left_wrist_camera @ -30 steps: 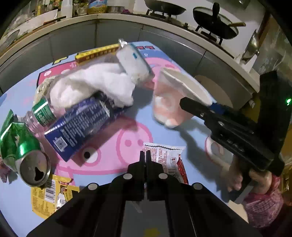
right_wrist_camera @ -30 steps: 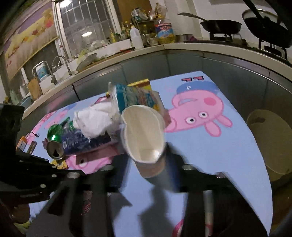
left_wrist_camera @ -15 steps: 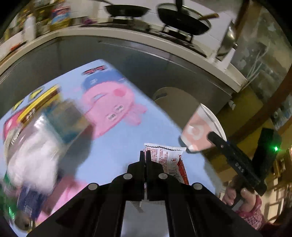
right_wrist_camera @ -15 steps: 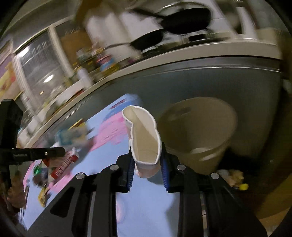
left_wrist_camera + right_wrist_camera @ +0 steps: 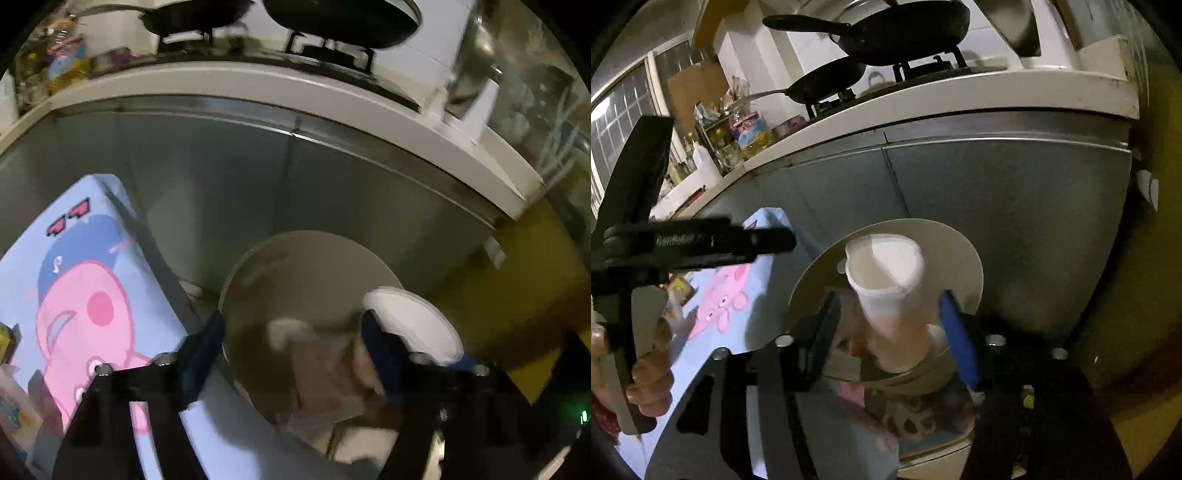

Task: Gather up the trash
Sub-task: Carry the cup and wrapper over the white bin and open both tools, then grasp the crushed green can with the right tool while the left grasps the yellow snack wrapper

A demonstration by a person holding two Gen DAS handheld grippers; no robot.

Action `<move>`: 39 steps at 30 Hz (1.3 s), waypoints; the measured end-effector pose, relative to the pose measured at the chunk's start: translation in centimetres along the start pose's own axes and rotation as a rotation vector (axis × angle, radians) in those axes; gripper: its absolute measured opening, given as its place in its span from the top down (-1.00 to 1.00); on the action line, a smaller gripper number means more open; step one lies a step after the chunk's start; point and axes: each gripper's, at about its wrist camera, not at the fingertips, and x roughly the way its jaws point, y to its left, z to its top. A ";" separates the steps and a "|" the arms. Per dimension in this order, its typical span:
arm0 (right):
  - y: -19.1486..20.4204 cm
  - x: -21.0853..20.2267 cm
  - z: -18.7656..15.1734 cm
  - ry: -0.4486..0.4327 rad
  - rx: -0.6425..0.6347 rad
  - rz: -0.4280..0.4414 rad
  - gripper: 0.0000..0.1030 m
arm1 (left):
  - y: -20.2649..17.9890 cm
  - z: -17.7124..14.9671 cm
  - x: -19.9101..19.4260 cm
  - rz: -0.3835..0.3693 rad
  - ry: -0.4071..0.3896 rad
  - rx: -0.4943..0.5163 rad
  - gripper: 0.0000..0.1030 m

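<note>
A round beige trash bin (image 5: pixel 306 266) stands on the floor beside the table; it also shows in the right wrist view (image 5: pixel 956 258). My left gripper (image 5: pixel 291 332) is open over the bin mouth, with a blurred wrapper-like shape (image 5: pixel 321 365) below it inside the bin. My right gripper (image 5: pixel 890 325) is open over the bin, and a white paper cup (image 5: pixel 886 288) is between its spread fingers, apart from both pads. The cup also shows in the left wrist view (image 5: pixel 413 328).
The table with a blue cartoon-pig cloth (image 5: pixel 74 295) lies left of the bin. Grey cabinet fronts (image 5: pixel 997 192) and a white counter with black pans (image 5: pixel 905 33) stand behind. Some trash shows at the left edge (image 5: pixel 7 343).
Both grippers swung from the table to above the bin and opened. The left one let go of its snack wrapper; the right one released its squeeze on the paper cup.
</note>
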 end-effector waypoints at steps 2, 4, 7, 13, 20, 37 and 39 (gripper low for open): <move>0.2 -0.5 -0.3 -0.022 -0.005 0.001 -0.11 | 0.4 -0.1 -0.5 -0.019 -0.008 -0.017 -0.48; 0.2 -1.2 -0.6 -0.038 0.009 -0.001 -0.11 | 0.9 -0.4 -1.5 -0.016 -0.017 -0.021 -0.48; 0.1 -2.7 -1.3 -0.049 0.055 0.026 -0.10 | 1.7 -1.5 -4.6 -0.028 -0.068 -0.025 -0.48; 2.0 -5.7 -2.6 -0.060 0.087 0.122 -0.10 | 4.1 -7.9 -12.2 -0.033 -0.148 -0.025 -0.48; 8.3 -6.4 -5.6 0.016 0.066 0.287 -0.03 | 9.0 -16.3 -18.5 0.026 -0.133 -0.079 -0.47; 31.7 -3.2 -16.6 0.419 -0.239 0.645 0.16 | 25.8 -32.5 -29.7 0.339 -0.179 -0.467 -0.21; 33.9 -3.0 -17.1 0.439 -0.267 0.646 0.16 | 26.9 -32.2 -30.1 0.349 -0.193 -0.476 -0.18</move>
